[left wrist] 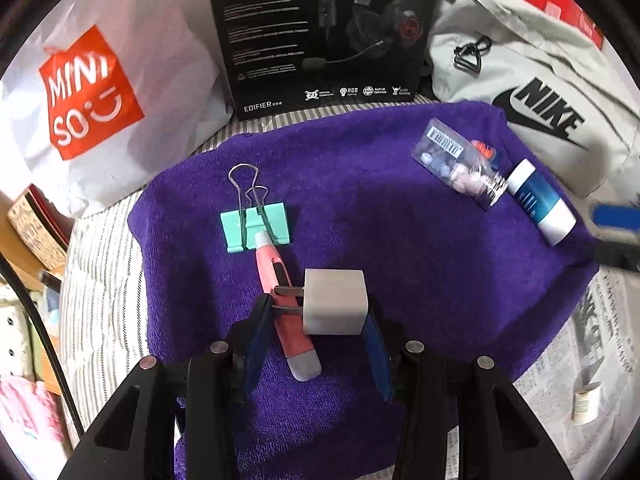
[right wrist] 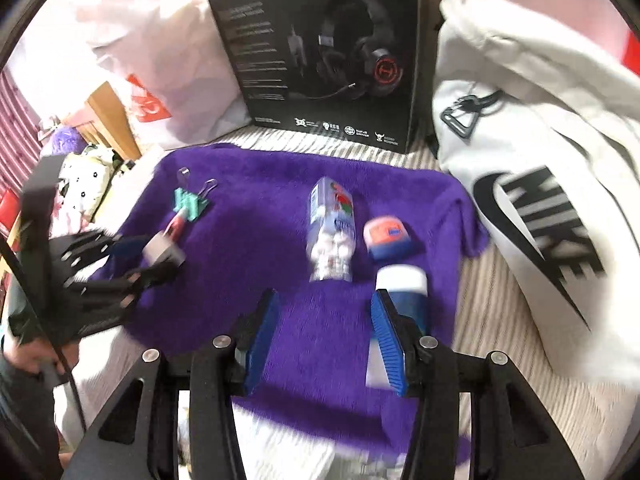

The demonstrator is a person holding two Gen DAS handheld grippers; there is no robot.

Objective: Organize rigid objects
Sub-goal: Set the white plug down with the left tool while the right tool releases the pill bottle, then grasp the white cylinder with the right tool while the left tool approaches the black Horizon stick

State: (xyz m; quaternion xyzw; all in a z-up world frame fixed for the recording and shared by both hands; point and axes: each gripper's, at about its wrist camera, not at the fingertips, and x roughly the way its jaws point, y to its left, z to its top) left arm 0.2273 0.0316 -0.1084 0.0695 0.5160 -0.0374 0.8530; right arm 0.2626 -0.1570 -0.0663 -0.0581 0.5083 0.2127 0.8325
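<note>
Pinching a white plug adapter (left wrist: 335, 302) between its blue pads, the left gripper (left wrist: 318, 322) holds it above the purple towel (left wrist: 360, 208), with the adapter's two metal prongs pointing left over a pink pen (left wrist: 286, 312) that lies on the towel. The pen's white tip touches a mint binder clip (left wrist: 256, 226). Further right on the towel lie a clear bottle of white tablets (right wrist: 330, 236), a small orange-and-blue box (right wrist: 387, 238) just beside it, and a blue-and-white tube (right wrist: 402, 288). The right gripper (right wrist: 324, 336) hangs over the towel's near edge, its jaws spread and empty, the tube just past its right finger. Behind the towel stand a black headset box (right wrist: 320, 52), a white shopping bag (left wrist: 120, 92) and a grey bag (right wrist: 540, 200)
</note>
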